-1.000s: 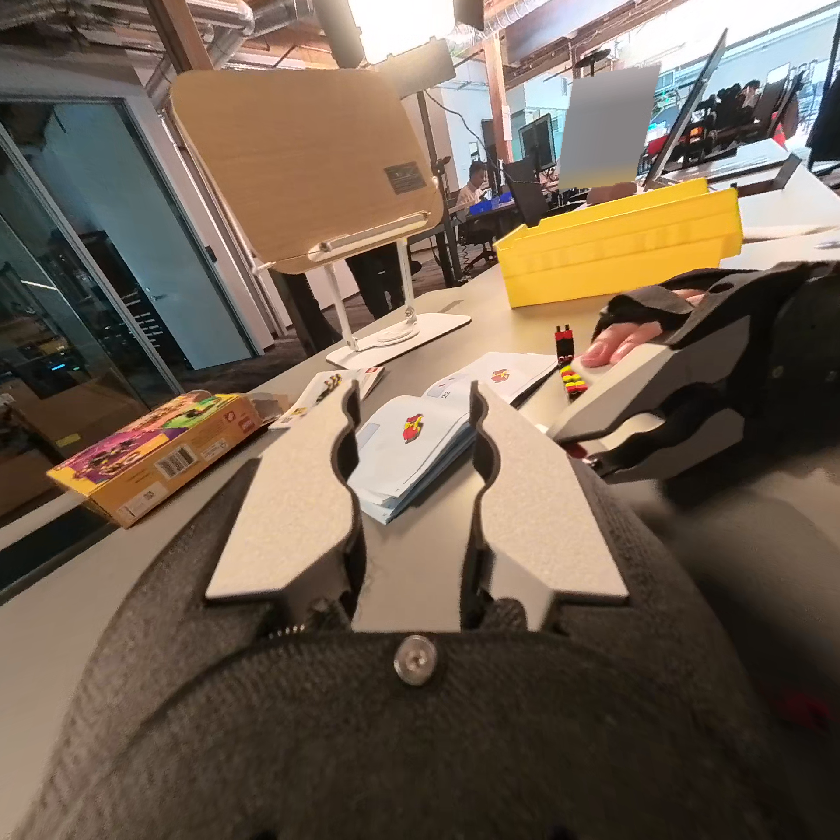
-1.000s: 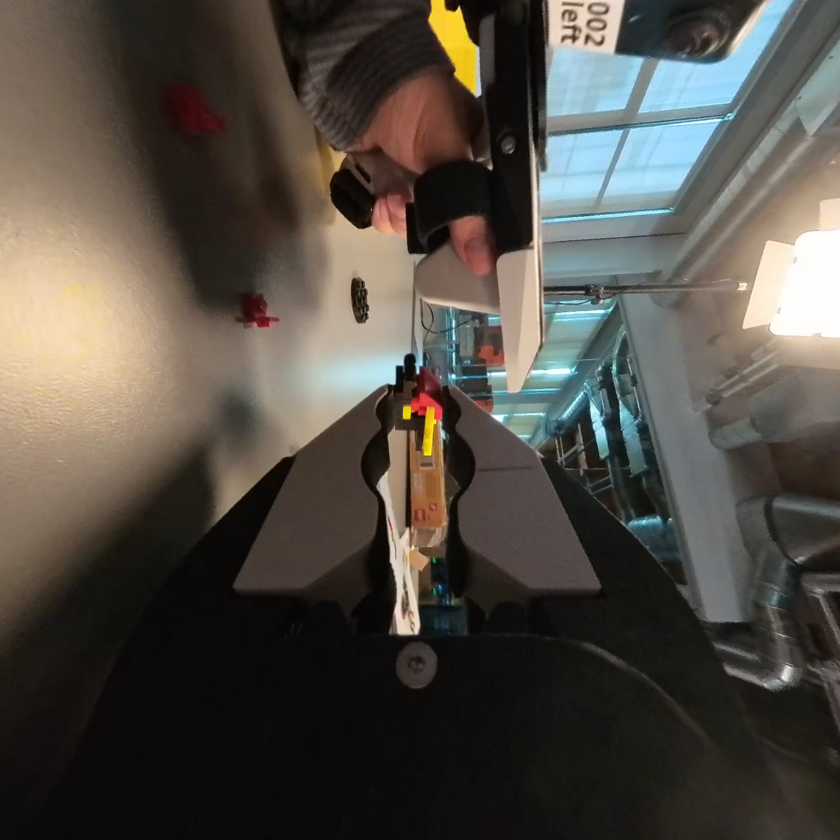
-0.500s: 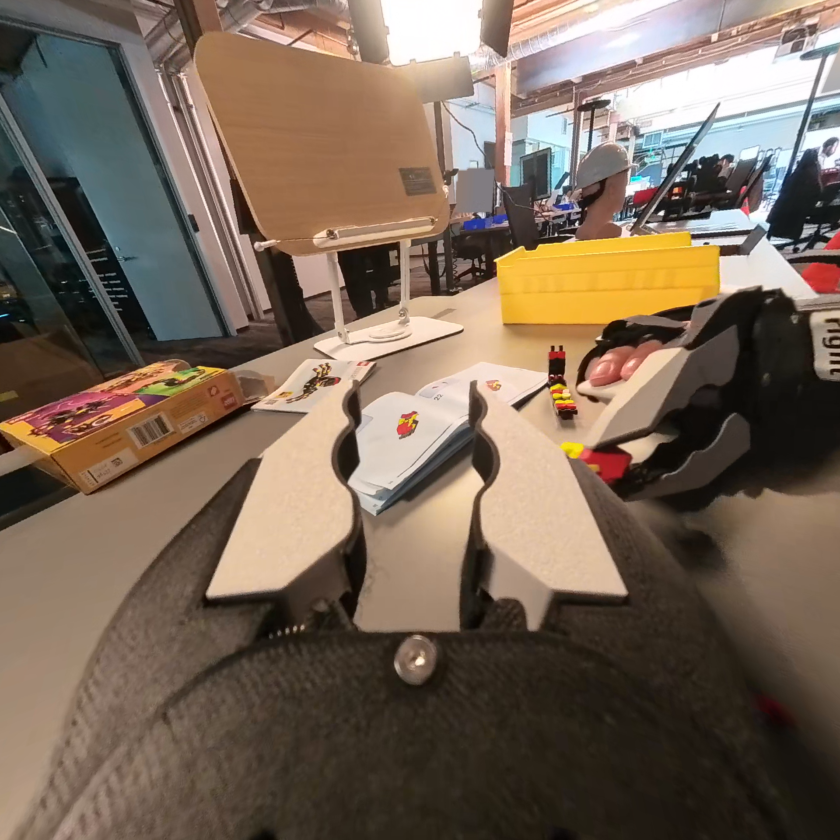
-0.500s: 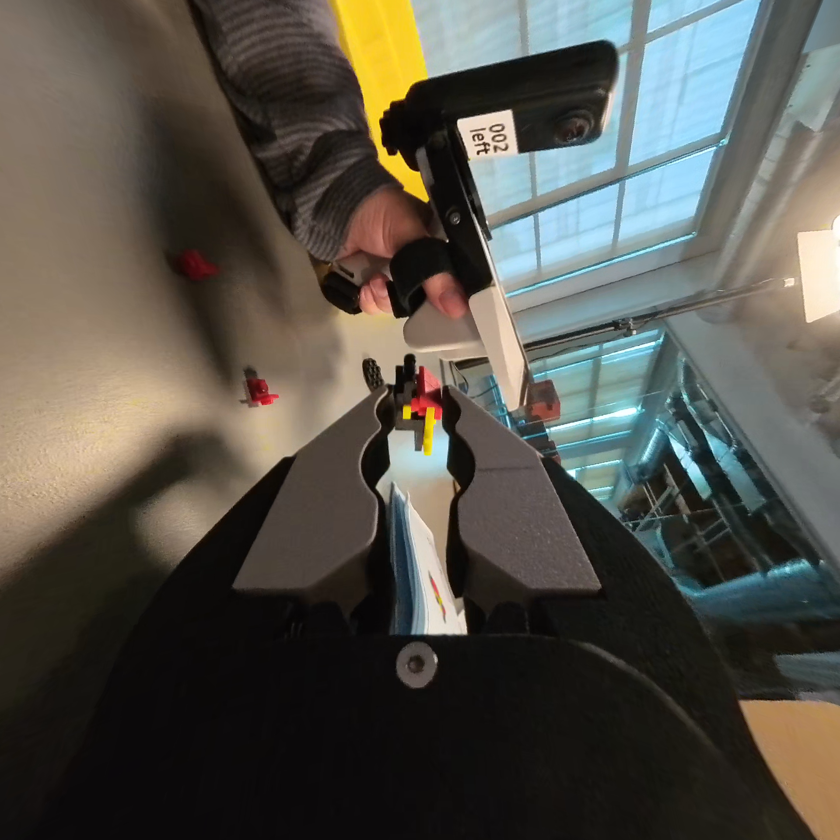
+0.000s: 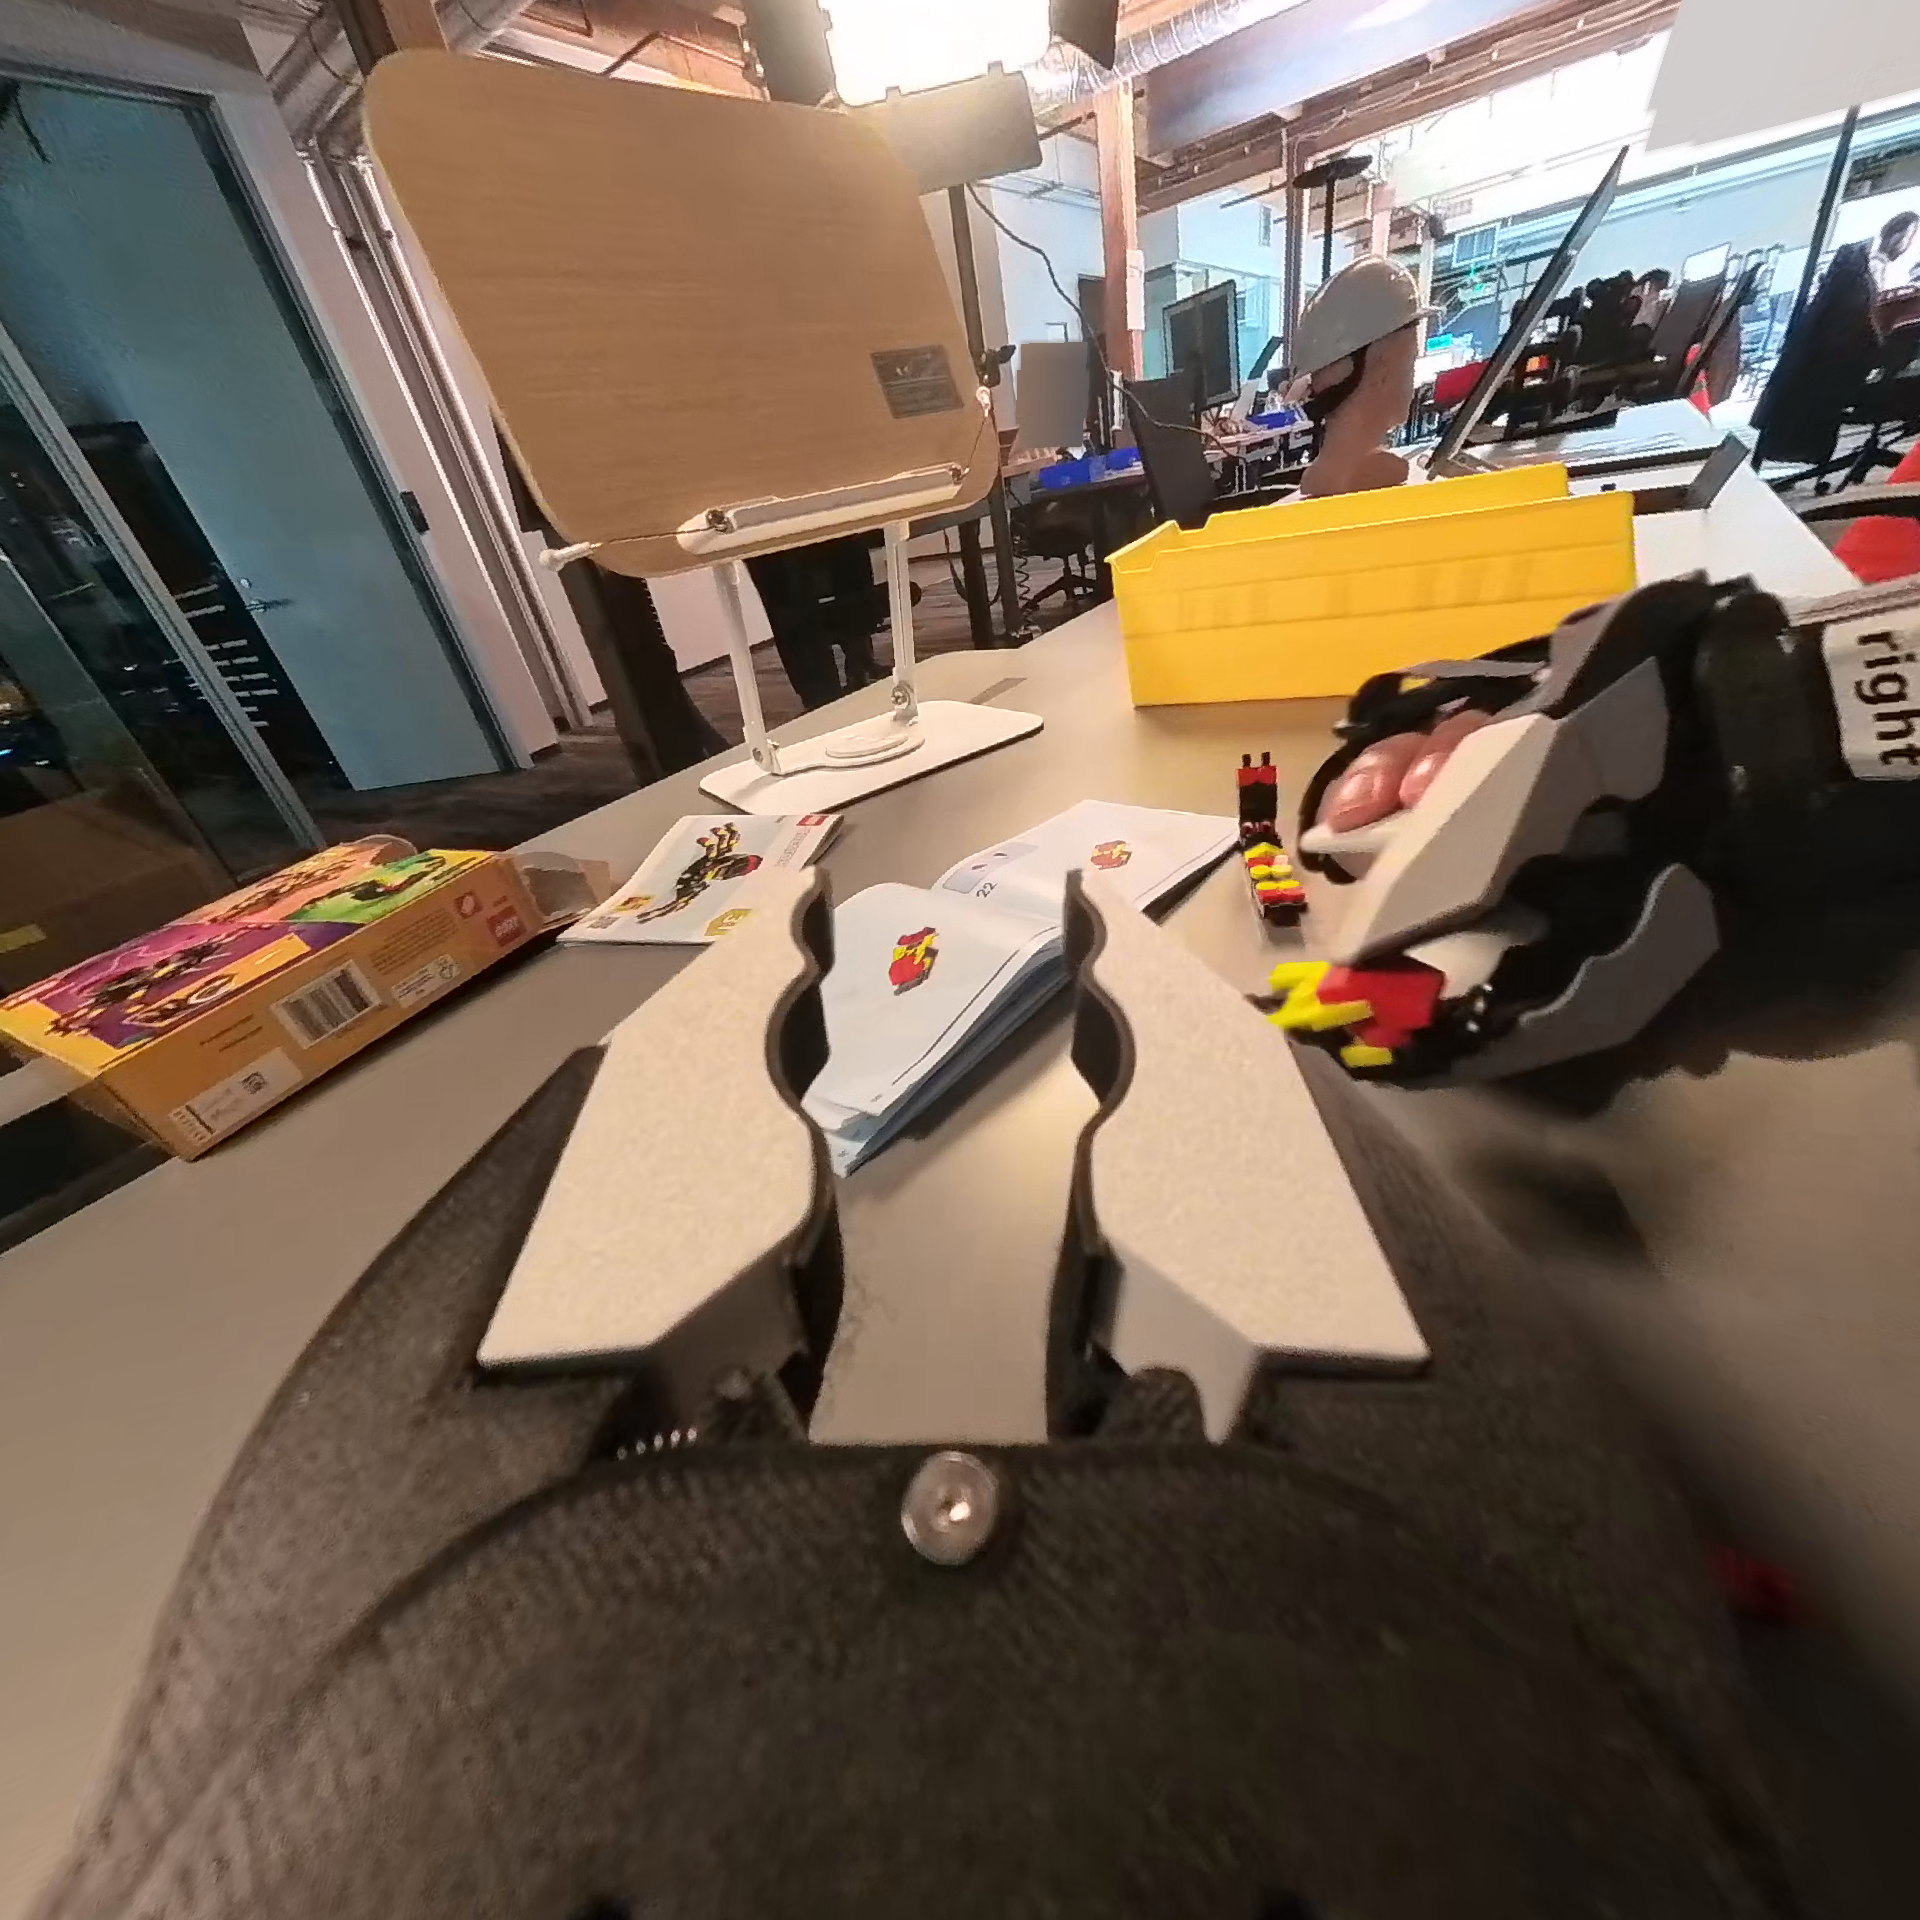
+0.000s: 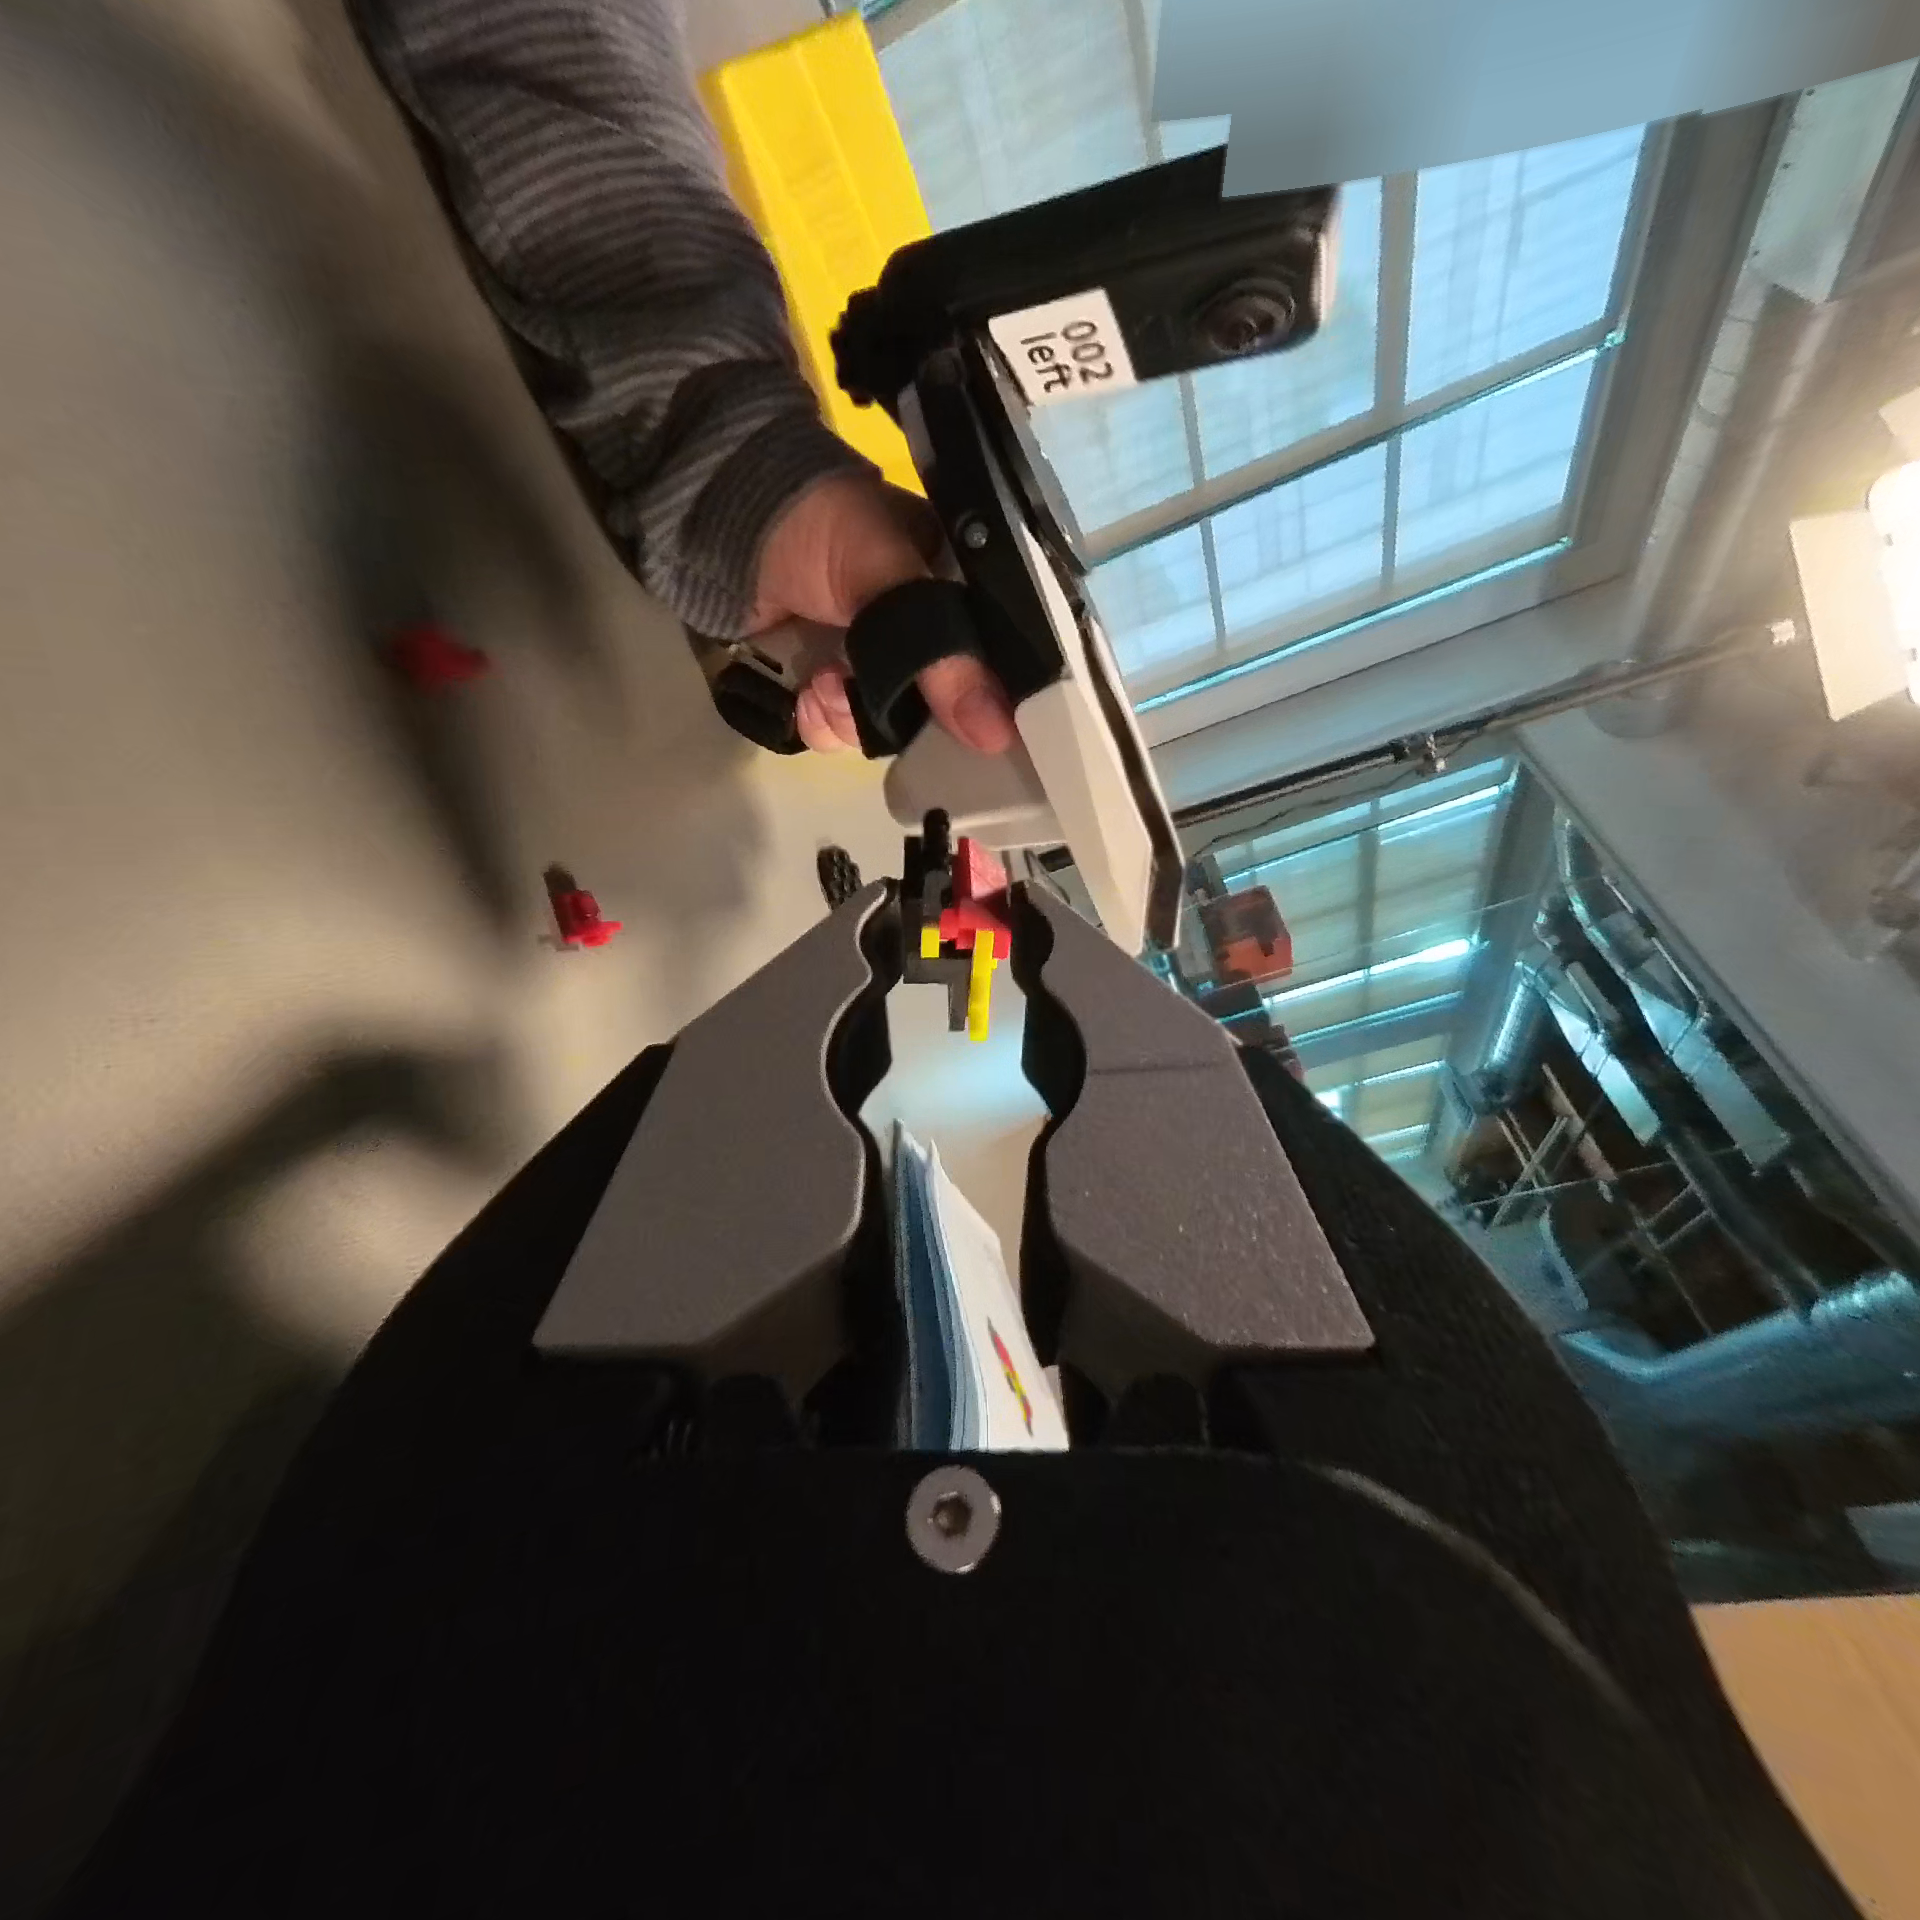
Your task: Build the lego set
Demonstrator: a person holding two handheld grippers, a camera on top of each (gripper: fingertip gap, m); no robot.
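A small red, yellow and black lego piece (image 6: 956, 935) is clamped at the tips of the right tool (image 6: 951, 925), held just above the grey worktop (image 5: 260, 1299). From the left wrist view the same piece (image 5: 1356, 1003) sits in the right tool (image 5: 1455, 987), which lies on its side to the right. A long, narrow lego build (image 5: 1268, 868) of black, red and yellow rests on the worktop just beside an open booklet (image 5: 935, 977). The left tool (image 5: 945, 914) has its fingers apart, holding nothing, with the booklet beyond the gap. 2 loose red pieces (image 6: 577, 914) lie on the worktop. A yellow bin (image 5: 1371, 603) stands farther back; its contents are hidden. At left lie the lego box (image 5: 260, 977) and a leaflet (image 5: 717, 873), with a wooden stand (image 5: 675, 301) behind.
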